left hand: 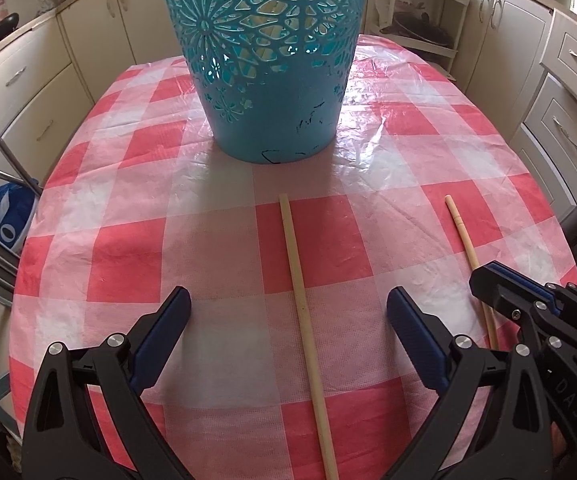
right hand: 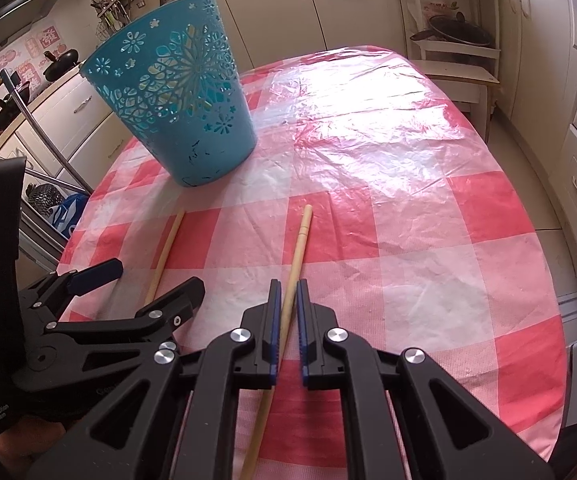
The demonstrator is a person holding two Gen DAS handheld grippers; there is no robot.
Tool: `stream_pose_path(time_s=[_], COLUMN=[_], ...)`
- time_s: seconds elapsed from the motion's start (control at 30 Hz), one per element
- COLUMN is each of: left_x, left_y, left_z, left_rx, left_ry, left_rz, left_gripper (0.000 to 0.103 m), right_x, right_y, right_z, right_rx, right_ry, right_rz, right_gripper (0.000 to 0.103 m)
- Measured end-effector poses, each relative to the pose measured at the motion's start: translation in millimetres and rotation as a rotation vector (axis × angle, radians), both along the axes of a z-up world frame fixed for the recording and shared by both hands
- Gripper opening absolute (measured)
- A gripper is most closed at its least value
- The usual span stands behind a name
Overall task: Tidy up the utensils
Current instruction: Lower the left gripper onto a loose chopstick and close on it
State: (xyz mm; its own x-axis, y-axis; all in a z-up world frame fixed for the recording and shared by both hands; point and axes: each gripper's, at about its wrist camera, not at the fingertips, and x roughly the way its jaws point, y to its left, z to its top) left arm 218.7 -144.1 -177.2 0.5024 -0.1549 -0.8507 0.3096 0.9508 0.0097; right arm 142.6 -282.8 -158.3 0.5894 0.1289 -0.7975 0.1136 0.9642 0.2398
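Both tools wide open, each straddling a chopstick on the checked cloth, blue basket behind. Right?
Not quite. The right tool is nearly shut around its chopstick, as the right wrist view shows. The left tool is wide open, straddling the other chopstick, with the blue basket behind.

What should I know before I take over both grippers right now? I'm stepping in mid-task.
Left gripper: open, straddling one pale wooden chopstick lying on the red-and-white checked tablecloth.
Right gripper: fingers closed to a narrow gap around the second pale wooden chopstick; firm grip unclear.
Perforated teal plastic bin stands upright beyond them.
Done: nothing binned.
Left: grasp both chopsticks, probably drop them in the bin.
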Motion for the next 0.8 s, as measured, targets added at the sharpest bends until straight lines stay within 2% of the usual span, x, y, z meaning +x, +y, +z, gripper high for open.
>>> stream_pose_path(time_s=[0.17, 0.37, 0.47, 0.53, 0.57, 0.63, 0.7, 0.77, 0.8], left_x=[0, -1, -2, -2, -1, 3, 5, 4, 3], left_y=[0, 6, 12, 19, 23, 37, 49, 58, 60], left_z=[1, 4, 6, 7, 8, 9, 9, 9, 9], left_rx=[-0.007, -0.014, -0.023, -0.032, -0.036, -0.080, -0.126, -0.142, -0.146], left_ry=[-0.008, -0.006, -0.013, -0.026, -0.027, -0.003, 0.020, 0.029, 0.033], left_rz=[-0.002, 0.009, 0.015, 0.021, 0.026, 0.046, 0.064, 0.076, 0.077], left_gripper=[0.089, 0.072, 0.056, 0.035, 0.028, 0.008, 0.007, 0.007, 0.007], right_x=[1, 2, 2, 3, 3, 3, 3, 4, 4], right_y=[0, 2, 5, 6, 7, 9, 12, 17, 20], right_z=[0, 0, 0, 0, 0, 0, 0, 0, 0], right_rx=[-0.002, -0.018, -0.034, -0.047, -0.058, -0.075, -0.082, -0.100, -0.120], right_ry=[0.000, -0.003, -0.005, -0.008, -0.010, -0.015, -0.021, -0.029, -0.031], right_rz=[-0.001, -0.003, -0.004, -0.003, -0.001, 0.003, 0.011, 0.022, 0.027], right_gripper=[0.009, 0.009, 0.009, 0.009, 0.009, 0.010, 0.016, 0.025, 0.026])
